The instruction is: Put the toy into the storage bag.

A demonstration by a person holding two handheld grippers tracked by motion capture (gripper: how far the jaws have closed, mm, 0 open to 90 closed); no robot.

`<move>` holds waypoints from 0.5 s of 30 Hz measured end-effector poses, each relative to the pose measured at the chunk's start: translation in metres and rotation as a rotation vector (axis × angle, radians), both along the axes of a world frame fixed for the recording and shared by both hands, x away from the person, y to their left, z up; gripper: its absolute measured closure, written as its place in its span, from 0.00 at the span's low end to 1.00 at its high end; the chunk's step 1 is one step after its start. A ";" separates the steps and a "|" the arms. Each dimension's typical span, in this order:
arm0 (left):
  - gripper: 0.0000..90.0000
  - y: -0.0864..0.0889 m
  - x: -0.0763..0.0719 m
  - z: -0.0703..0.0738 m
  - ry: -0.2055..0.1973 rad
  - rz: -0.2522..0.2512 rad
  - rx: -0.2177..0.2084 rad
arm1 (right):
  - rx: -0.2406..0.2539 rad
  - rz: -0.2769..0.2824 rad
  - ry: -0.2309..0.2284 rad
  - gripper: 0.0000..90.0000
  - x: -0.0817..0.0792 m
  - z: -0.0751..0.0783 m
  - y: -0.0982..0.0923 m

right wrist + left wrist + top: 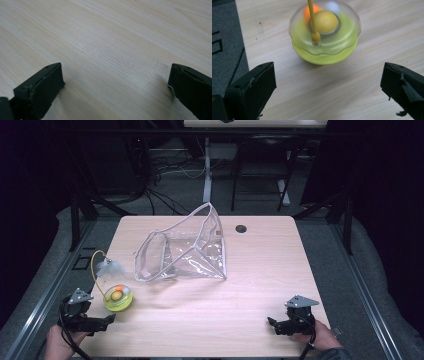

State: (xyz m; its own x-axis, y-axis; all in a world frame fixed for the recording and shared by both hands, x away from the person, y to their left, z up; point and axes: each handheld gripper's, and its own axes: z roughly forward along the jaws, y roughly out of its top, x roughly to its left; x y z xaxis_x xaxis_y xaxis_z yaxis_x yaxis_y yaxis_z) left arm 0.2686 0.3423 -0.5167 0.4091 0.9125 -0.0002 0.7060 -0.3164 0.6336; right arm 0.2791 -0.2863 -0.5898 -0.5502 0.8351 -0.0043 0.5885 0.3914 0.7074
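A yellow-green round toy (118,298) with a clear dome sits at the table's front left; an orange, a yellow and a white ball lie under the dome (324,30). A yellow wire (95,270) rises from it and ends in a white feather (109,267). A clear plastic pouch (185,250) lies open in the middle of the table. My left gripper (107,321) is open, a short way in front of the toy. My right gripper (272,324) is open at the front right over bare wood (115,50), jaws wide apart.
The wooden table (260,280) has a dark cable hole (241,228) near its far edge. Grey carpet (224,45) runs along the table's left edge. Behind the table stand desk legs (207,170) and loose cables (165,167) on the floor.
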 end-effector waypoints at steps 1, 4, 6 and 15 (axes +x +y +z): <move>0.00 0.000 0.000 0.002 -0.008 0.003 -0.005 | 0.000 0.000 0.000 0.00 0.000 0.000 0.000; 0.00 0.000 0.001 0.007 -0.033 0.003 -0.025 | 0.000 0.000 0.000 0.00 0.000 0.000 0.000; 0.00 -0.001 0.001 0.010 -0.053 0.008 -0.031 | 0.000 0.000 0.000 0.00 0.000 0.000 0.000; 0.00 -0.006 0.009 0.024 -0.135 0.012 -0.064 | 0.000 0.000 0.000 0.00 0.000 0.000 0.000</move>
